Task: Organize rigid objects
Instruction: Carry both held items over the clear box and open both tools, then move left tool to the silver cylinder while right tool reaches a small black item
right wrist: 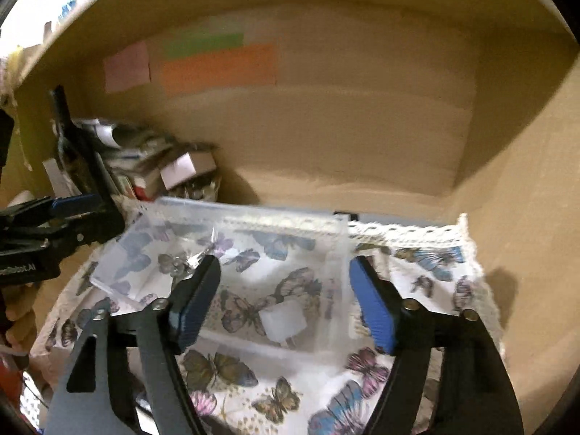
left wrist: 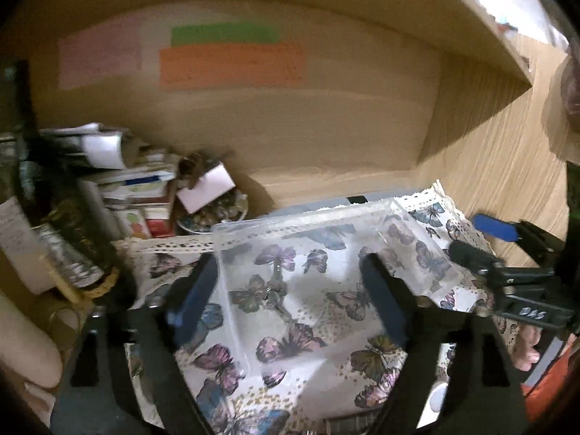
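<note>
Both my grippers, left and right, gape wide around the clear plastic box on the butterfly cloth mid-shelf, gripping nothing, so I reckon back-left clutter remains unsorted.

**Dim, warm light and soft focus in both wrist views**

Both views are dim and yellow-tinted, with heavy fisheye bending and black vignetting at the rims. Overexposed white patches flare at one o'clock in the left view and eleven o'clock in the right. The clutter pile smears with motion blur. A shadow falls on the side wall at three o'clock.
</note>
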`<state>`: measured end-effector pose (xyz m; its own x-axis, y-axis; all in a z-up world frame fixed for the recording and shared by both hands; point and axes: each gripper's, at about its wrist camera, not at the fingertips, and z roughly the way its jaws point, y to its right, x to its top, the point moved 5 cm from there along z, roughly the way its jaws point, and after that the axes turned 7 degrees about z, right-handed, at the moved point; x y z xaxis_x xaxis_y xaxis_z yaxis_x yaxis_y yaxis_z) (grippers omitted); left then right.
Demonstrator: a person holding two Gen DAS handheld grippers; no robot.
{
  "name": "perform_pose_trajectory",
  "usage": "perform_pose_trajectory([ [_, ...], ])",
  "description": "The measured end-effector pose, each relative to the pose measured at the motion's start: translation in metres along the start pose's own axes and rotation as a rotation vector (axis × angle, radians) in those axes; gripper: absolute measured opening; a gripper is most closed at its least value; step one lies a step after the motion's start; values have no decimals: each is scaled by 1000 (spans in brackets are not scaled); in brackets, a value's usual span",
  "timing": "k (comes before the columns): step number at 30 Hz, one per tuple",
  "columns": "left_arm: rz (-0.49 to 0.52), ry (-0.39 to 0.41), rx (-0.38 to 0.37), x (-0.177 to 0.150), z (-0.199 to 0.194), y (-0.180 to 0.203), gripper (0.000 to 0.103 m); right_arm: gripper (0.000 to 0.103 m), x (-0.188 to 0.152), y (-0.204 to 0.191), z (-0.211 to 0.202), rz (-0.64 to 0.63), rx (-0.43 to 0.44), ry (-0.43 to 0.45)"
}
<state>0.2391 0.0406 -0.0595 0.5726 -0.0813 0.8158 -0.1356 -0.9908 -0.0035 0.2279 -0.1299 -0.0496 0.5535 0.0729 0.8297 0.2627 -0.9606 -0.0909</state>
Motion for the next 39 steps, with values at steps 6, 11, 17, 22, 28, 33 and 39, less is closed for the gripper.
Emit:
perform_pose_trajectory([
  [6, 6, 18, 42, -23, -31, 0, 100, 83, -23, 7, -33, 8, -19, 25],
  [11, 20, -39, 70, -61, -37, 2, 100, 83, -56, 9, -44, 11, -23, -7],
  [17, 16, -115, 67, -110, -41, 3, 100, 82, -97, 17, -45, 41, -17, -77],
  [22, 41, -170, 57, -149, -42, 14, 100, 81, -122, 18, -44, 61, -15, -121],
  [28, 25, -238, 34, -180, -32, 21, 77, 66, -143, 16, -41, 55, -18, -170],
  [33, 53, -245, 41, -189, -25, 29, 65, 49, -152, 17, -32, 50, -15, -215],
  [39, 49, -230, 25, -185, -22, 34, 16, 17, -157, 18, -25, 69, 16, -251],
])
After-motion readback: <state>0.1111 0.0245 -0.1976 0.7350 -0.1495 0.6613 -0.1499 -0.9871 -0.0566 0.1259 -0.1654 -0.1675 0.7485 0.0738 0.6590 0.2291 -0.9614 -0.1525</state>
